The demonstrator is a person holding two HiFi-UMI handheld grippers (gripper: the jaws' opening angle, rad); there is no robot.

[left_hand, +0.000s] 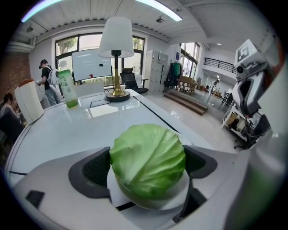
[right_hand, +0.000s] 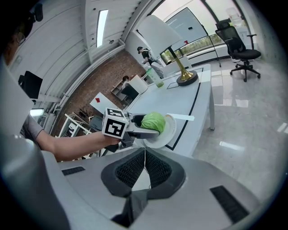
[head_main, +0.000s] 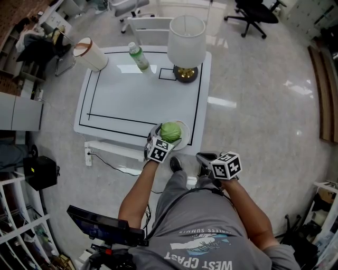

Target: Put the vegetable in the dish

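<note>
A green cabbage (head_main: 170, 132) (left_hand: 148, 161) sits in a white dish (head_main: 186, 133) (left_hand: 181, 196) at the near right corner of the white table (head_main: 137, 95). My left gripper (head_main: 169, 135) (left_hand: 148, 167) reaches over the table edge, and its two dark pads (left_hand: 96, 170) lie against the cabbage's left and right sides. The right gripper view shows the cabbage (right_hand: 154, 122) in the dish (right_hand: 170, 131) between those jaws. My right gripper (head_main: 205, 158) (right_hand: 145, 168) hangs off the table over the floor, shut, with nothing between its pads.
At the table's far edge stand a white-shaded lamp (head_main: 186, 42) on a brass base, a green-labelled bottle (head_main: 139, 56) and a white cylinder (head_main: 91, 54). A black line frames the tabletop. White chairs (head_main: 150, 26) and a black office chair (head_main: 256, 13) stand beyond.
</note>
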